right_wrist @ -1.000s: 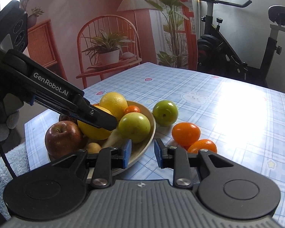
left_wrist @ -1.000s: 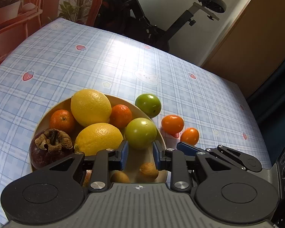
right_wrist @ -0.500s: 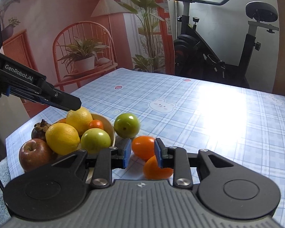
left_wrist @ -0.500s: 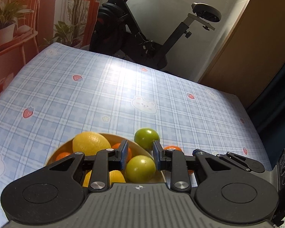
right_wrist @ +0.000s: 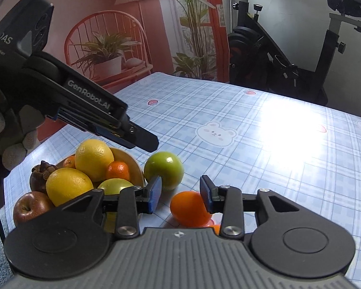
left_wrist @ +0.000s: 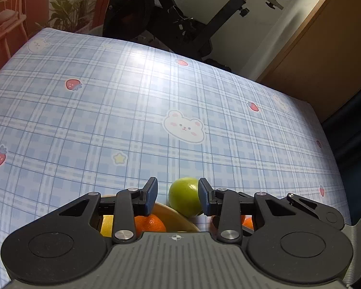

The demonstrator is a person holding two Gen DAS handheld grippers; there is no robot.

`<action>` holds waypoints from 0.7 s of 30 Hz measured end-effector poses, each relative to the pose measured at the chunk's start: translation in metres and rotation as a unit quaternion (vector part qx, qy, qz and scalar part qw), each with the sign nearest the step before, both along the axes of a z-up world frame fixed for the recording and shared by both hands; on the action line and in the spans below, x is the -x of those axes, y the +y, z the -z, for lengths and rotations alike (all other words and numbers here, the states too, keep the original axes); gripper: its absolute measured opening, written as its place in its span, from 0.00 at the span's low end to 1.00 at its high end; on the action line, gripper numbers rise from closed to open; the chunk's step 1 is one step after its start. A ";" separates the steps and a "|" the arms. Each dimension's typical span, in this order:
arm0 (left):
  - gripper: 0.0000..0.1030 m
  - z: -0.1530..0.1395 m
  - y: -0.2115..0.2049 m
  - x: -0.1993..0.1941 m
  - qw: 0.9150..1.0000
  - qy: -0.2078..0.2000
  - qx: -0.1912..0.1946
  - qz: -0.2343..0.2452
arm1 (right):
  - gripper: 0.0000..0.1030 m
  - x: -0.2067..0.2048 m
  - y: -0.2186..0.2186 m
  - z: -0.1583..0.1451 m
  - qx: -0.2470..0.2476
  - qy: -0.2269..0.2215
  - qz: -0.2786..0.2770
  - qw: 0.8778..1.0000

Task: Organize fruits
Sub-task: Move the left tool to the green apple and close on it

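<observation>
Exercise bike (right_wrist: 298, 48) beside coral wall (right_wrist: 79, 0)

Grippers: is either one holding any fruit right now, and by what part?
Nothing is held. Left gripper and right gripper both have empty jaws, opening; the green fruit and orange sit on the table beyond them.

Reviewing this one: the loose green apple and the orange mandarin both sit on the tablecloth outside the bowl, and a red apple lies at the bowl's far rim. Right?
Not quite. The green apple and the mandarin do sit on the tablecloth outside the bowl, but the red apple lies at the bowl's near edge, closest to the camera, as the right wrist view shows.
</observation>
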State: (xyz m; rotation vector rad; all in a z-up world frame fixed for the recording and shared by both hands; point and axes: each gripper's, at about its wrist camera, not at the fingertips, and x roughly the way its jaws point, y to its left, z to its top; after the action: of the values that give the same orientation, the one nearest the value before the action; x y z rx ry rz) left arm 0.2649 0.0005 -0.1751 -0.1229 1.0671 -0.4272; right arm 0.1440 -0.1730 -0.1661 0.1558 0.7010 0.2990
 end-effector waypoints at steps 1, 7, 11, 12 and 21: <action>0.38 0.002 -0.001 -0.003 1.000 0.004 0.001 0.003 | 0.37 -0.001 0.001 0.000 0.000 0.002 -0.002 1.000; 0.39 0.011 -0.008 -0.010 1.000 0.003 0.009 0.025 | 0.37 -0.008 0.007 0.000 0.006 0.004 -0.012 1.000; 0.38 0.015 -0.007 -0.018 1.000 0.000 0.020 0.019 | 0.41 -0.016 0.012 -0.001 0.009 0.007 -0.015 1.000; 0.38 0.016 -0.007 -0.023 1.000 0.001 0.022 0.016 | 0.43 -0.018 0.013 -0.001 0.011 0.008 -0.016 1.000; 0.38 0.020 -0.011 -0.040 1.000 -0.003 0.027 0.004 | 0.45 -0.045 0.016 0.009 0.005 0.041 -0.009 0.999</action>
State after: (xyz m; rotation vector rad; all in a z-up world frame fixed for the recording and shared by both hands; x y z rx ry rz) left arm 0.3050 -0.0100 -0.1948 -0.1659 1.0508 -0.4643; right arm 0.1891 -0.1574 -0.1754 0.1535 0.7848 0.3071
